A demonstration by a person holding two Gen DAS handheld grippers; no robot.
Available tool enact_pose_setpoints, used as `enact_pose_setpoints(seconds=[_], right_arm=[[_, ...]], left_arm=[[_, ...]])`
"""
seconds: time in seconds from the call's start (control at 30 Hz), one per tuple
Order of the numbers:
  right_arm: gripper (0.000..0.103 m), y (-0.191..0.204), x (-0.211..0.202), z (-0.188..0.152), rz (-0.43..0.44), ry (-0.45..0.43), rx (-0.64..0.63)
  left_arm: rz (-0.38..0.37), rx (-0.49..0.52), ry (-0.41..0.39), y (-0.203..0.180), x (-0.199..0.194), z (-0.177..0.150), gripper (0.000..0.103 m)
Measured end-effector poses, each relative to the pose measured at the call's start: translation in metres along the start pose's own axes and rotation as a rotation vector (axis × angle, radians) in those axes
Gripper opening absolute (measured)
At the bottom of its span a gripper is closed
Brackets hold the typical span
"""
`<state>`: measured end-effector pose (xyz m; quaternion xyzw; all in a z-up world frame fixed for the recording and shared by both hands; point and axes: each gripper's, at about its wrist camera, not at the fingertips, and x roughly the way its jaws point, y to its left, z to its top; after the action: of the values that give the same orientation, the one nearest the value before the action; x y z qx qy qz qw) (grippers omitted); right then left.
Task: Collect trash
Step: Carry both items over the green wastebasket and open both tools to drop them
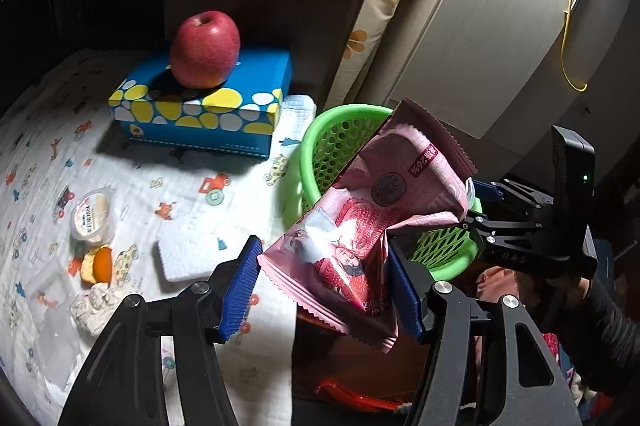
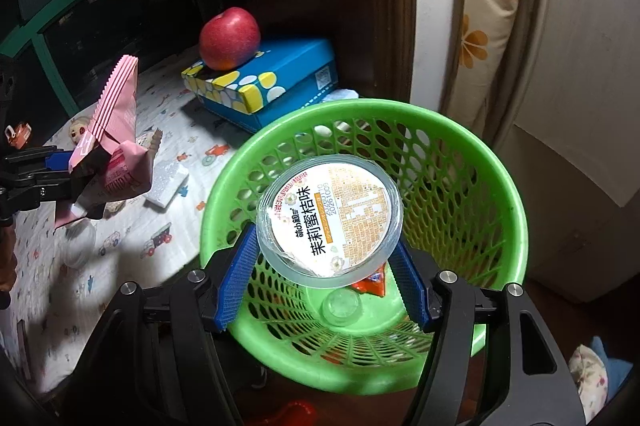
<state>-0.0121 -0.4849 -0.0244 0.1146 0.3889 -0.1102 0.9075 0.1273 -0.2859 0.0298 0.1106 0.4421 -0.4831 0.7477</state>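
Observation:
My left gripper [image 1: 322,286] is shut on a pink snack wrapper [image 1: 372,214], held in the air beside the green basket [image 1: 320,142]; it also shows in the right wrist view [image 2: 116,162]. My right gripper [image 2: 324,270] is shut on a clear jelly cup [image 2: 330,220] with a printed lid, held over the basket's opening [image 2: 496,194]. A small clear cup [image 2: 341,307] and an orange-red wrapper [image 2: 374,284] lie at the basket's bottom. On the bed, a second jelly cup [image 1: 91,214], orange peel [image 1: 98,264] and a crumpled tissue [image 1: 94,306] lie at the left.
A red apple [image 1: 205,49] sits on a blue tissue box [image 1: 208,106] at the back of the patterned sheet [image 1: 180,186]. A white foam block [image 1: 184,250] lies mid-sheet. A cushion [image 1: 384,6] and a pale cabinet [image 1: 480,26] stand behind the basket.

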Motion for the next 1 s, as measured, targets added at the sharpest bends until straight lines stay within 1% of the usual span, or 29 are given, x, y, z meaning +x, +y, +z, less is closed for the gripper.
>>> enact_pose_setpoints(seconds=[0.1, 0.27, 0.33, 0.53, 0.67, 0.73, 0.8, 0.9, 1.0], right_arm=[[0.064, -0.014, 0.000, -0.004, -0.011, 0.004, 0.028], [0.065, -0.029, 0.003, -0.009, -0.020, 0.014, 0.054], [0.070, -0.033, 0.003, -0.011, -0.021, 0.013, 0.066], [0.074, -0.041, -0.001, -0.015, -0.019, 0.004, 0.087], [0.076, -0.044, -0.006, -0.019, -0.020, -0.005, 0.094], [0.076, -0.045, -0.008, -0.020, -0.018, -0.007, 0.098], [0.077, -0.046, -0.009, -0.022, -0.017, -0.010, 0.102], [0.077, -0.047, -0.011, -0.023, -0.014, -0.014, 0.105], [0.077, -0.046, -0.012, -0.023, -0.011, -0.017, 0.105]], left_arm=[[0.001, 0.020, 0.014, -0.016, 0.016, 0.012, 0.059], [0.005, 0.020, 0.039, -0.033, 0.042, 0.025, 0.059], [-0.004, 0.007, 0.049, -0.035, 0.050, 0.027, 0.059], [0.000, -0.027, 0.080, -0.038, 0.075, 0.032, 0.060], [0.005, -0.046, 0.088, -0.040, 0.085, 0.032, 0.064], [0.007, -0.050, 0.087, -0.041, 0.085, 0.031, 0.069], [0.001, -0.054, 0.087, -0.043, 0.086, 0.031, 0.072], [-0.002, -0.065, 0.082, -0.044, 0.088, 0.029, 0.081], [-0.010, -0.065, 0.079, -0.045, 0.089, 0.026, 0.084]])
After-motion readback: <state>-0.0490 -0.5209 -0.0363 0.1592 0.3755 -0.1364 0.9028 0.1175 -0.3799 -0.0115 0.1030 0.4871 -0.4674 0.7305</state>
